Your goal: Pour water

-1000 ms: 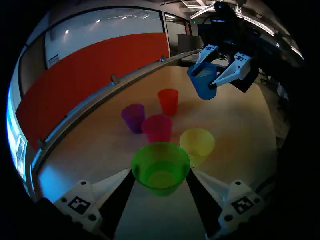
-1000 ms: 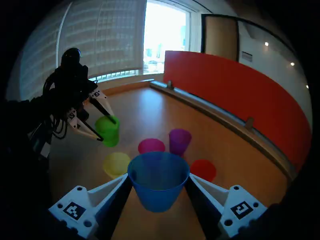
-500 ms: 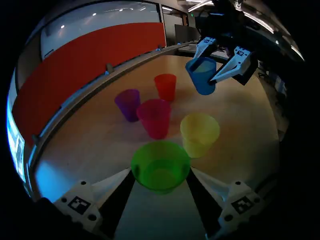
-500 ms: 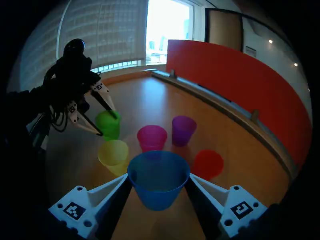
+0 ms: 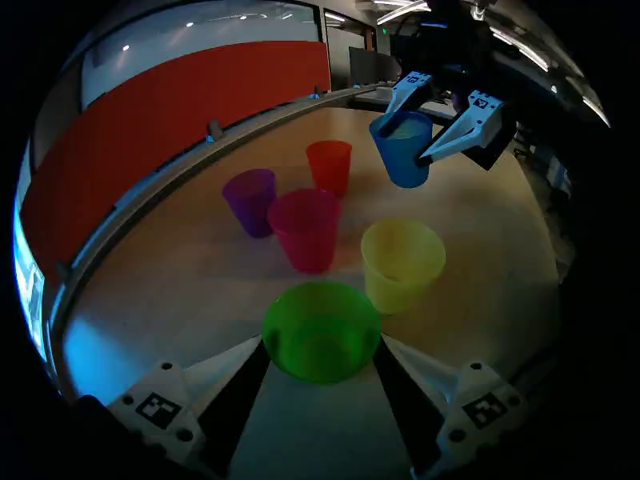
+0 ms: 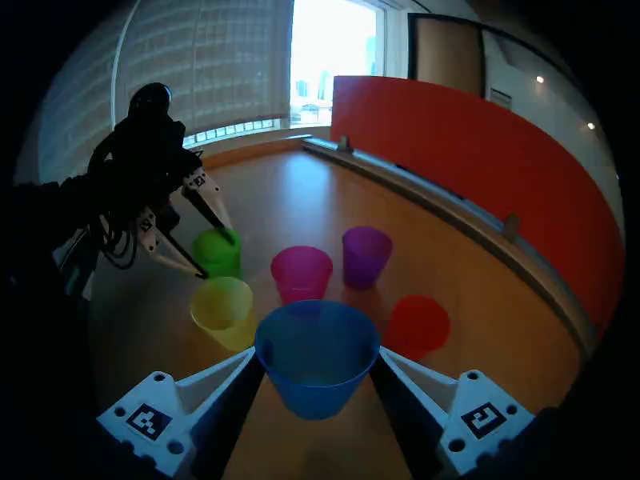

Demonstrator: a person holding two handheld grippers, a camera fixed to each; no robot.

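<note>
Six tapered plastic cups, green cup (image 5: 322, 332), blue cup (image 6: 317, 360), yellow cup (image 5: 402, 260), magenta cup (image 5: 304, 228), purple cup (image 5: 250, 200), red cup (image 5: 329, 164), two white-fingered grippers, left gripper (image 5: 320, 352), right gripper (image 6: 318, 364)

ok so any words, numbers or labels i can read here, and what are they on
No readable text.
Black-and-white square markers on the left gripper and right gripper: patterns, not words.
Small pale wall sign above the red panel: too blurred to read.
Green plastic cup and blue plastic cup: no print.

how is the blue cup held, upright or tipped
Roughly upright: the blue cup hangs rim-up between the fingers of the right hand-held gripper, nothing pouring out.
</note>
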